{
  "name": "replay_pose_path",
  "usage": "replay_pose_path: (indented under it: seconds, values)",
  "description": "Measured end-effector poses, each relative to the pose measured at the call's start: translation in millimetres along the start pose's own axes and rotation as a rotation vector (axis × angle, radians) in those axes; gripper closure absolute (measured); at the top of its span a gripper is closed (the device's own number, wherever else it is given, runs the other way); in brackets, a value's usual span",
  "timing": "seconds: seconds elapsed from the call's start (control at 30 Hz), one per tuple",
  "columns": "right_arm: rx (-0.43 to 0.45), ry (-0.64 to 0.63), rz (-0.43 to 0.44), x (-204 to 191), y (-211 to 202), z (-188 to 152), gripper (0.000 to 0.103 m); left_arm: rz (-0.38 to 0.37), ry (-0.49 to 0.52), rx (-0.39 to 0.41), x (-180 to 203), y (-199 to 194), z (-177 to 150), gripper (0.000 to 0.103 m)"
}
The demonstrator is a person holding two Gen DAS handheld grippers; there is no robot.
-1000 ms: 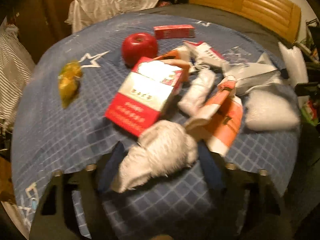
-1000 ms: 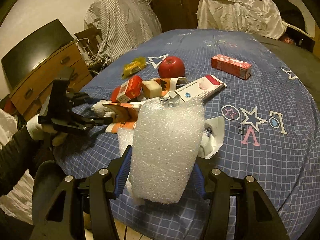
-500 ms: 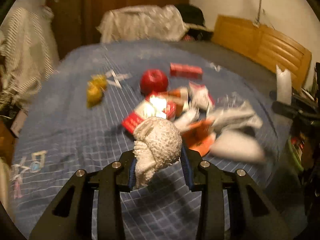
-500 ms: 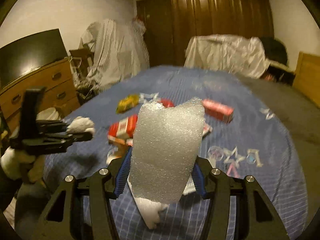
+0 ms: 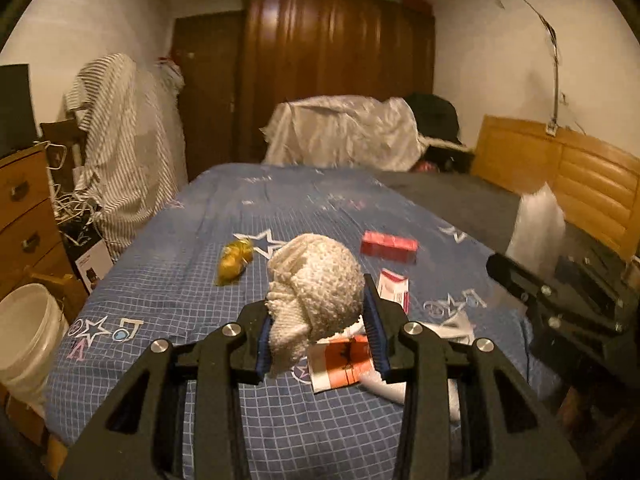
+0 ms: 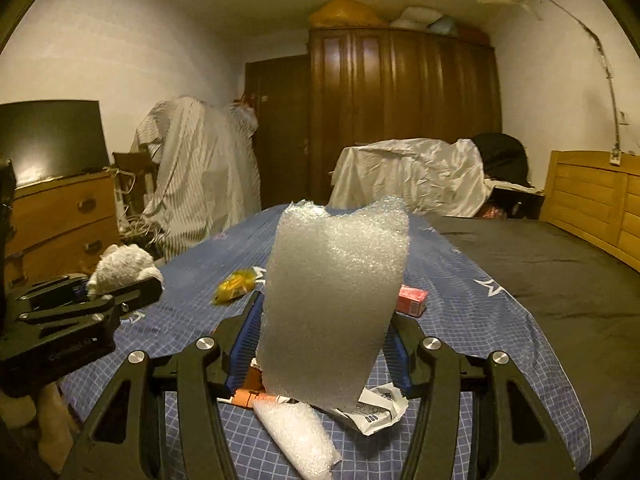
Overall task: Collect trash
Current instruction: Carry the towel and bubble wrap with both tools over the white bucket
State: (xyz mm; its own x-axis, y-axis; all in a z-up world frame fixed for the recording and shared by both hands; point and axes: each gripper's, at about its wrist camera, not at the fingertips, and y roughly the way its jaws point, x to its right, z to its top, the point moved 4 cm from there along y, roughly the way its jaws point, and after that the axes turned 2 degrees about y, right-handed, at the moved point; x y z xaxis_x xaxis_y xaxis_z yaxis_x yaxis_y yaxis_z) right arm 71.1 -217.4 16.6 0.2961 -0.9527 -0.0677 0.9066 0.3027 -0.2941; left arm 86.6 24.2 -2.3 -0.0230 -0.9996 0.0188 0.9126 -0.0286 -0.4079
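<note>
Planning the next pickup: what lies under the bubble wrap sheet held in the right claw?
Beneath the bubble wrap sheet: a rolled bubble wrap piece, an orange wrapper and crumpled white packaging. Anything behind the sheet is hidden.

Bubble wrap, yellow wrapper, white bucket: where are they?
bubble wrap (image 6: 334, 300), right wrist view, middle of the held sheet
yellow wrapper (image 5: 235, 261), left wrist view, its middle
white bucket (image 5: 24, 332), left wrist view, its wall

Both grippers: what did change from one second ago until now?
The left gripper closed on the white crumpled towel and lifted it off the bed. The right gripper raised its bubble wrap. The yellow wrapper and red box stayed put.
</note>
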Motion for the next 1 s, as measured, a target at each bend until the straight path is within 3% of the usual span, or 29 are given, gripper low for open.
replay_pose_path:
  seconds: [0.67,0.87,1.0]
  values:
    - [-0.005,0.024,-0.025,3,-17,-6,0.047,-0.018,-0.003,0.006,12,-8,-4,0.066]
    - [-0.031,-0.005,0.036,-22,-4,3,0.047,0.022,-0.029,0.006,-16,-12,-2,0.066]
    - [-0.042,-0.042,0.128,-63,11,17,0.047,0.102,-0.070,0.015,-61,-22,4,0.066]
